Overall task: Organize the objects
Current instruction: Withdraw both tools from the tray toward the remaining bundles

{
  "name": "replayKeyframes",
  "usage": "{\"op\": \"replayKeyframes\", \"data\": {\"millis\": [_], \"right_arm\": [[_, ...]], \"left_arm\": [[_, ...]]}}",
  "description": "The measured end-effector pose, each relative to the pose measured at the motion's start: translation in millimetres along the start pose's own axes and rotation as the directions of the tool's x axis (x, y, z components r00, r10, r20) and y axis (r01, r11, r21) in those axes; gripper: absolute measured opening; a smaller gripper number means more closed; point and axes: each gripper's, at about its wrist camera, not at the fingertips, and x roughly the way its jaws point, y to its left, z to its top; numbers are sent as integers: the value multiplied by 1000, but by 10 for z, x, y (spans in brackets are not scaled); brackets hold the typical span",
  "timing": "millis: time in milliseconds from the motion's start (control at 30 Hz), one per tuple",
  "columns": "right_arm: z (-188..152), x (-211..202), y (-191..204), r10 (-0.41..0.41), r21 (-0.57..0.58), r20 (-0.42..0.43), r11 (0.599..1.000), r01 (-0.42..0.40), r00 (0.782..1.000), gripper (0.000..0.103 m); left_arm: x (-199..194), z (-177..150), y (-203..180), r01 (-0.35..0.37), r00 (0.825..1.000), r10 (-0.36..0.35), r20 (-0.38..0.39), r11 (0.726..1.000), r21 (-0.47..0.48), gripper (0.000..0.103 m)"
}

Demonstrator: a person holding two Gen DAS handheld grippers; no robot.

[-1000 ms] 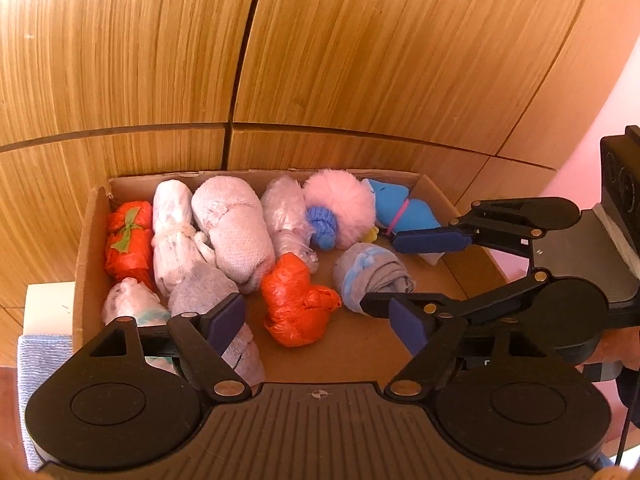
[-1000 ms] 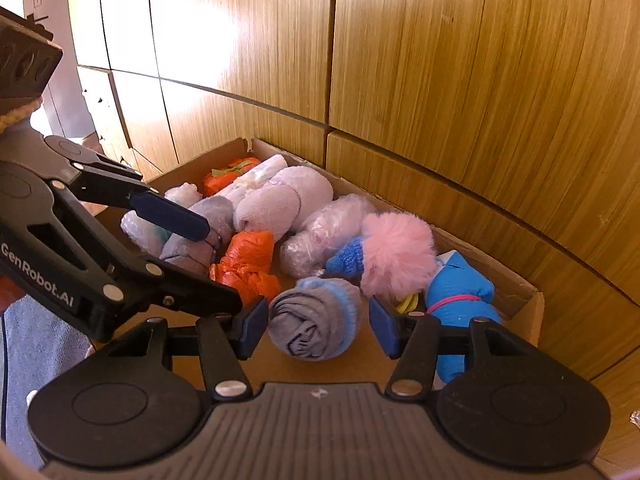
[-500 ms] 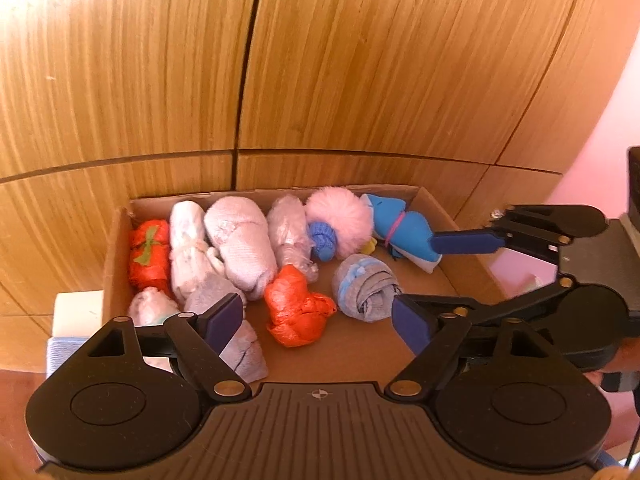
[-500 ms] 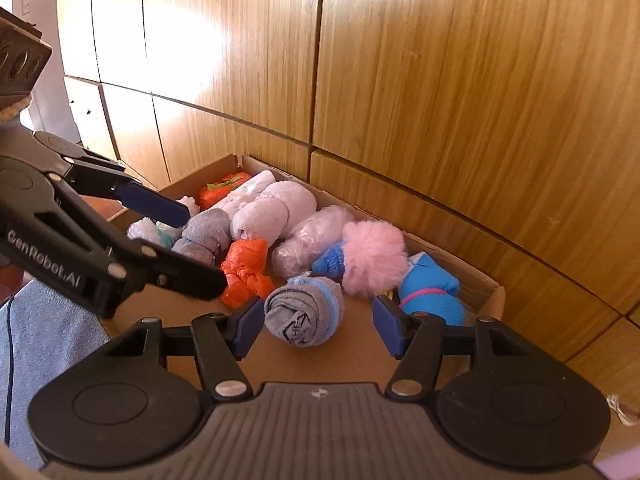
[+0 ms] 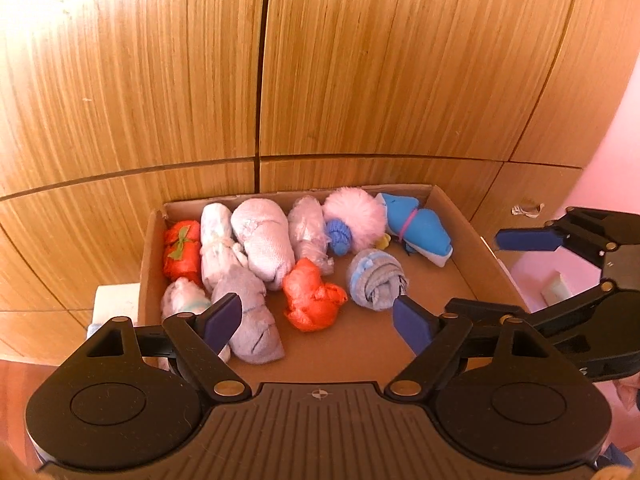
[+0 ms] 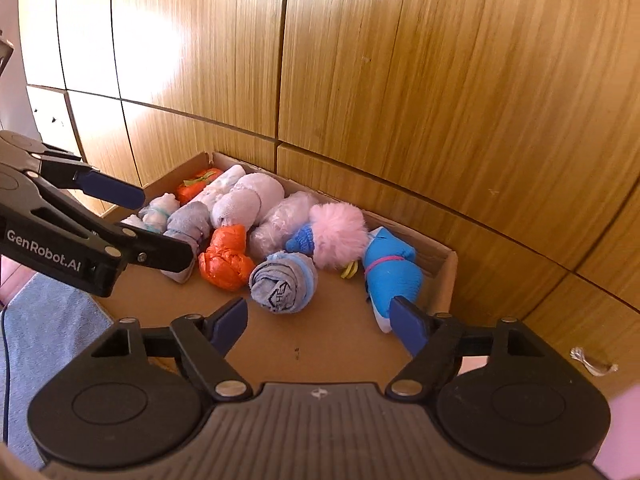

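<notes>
Your left view alone shows the white block (image 5: pixel 116 300) beside the cardboard box (image 5: pixel 476 236); your right view alone shows the printed end of the grey rolled sock (image 6: pixel 285 282), which lies on the box floor beside the orange bundle (image 6: pixel 226 258). Left tongs (image 5: pixel 318 320) and right tongs (image 6: pixel 320 322) both stand wide apart, holding nothing. Compared with one second earlier, both tongs have drawn back, so the box appears farther off.
</notes>
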Motion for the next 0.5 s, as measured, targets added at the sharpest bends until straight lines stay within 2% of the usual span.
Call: {"op": "replayKeyframes", "data": {"millis": [500], "right_arm": [[-128, -478, 79, -49, 43, 29, 998, 48, 998, 81]], "left_arm": [[-364, -154, 15, -35, 999, 35, 16, 999, 9, 89]]}}
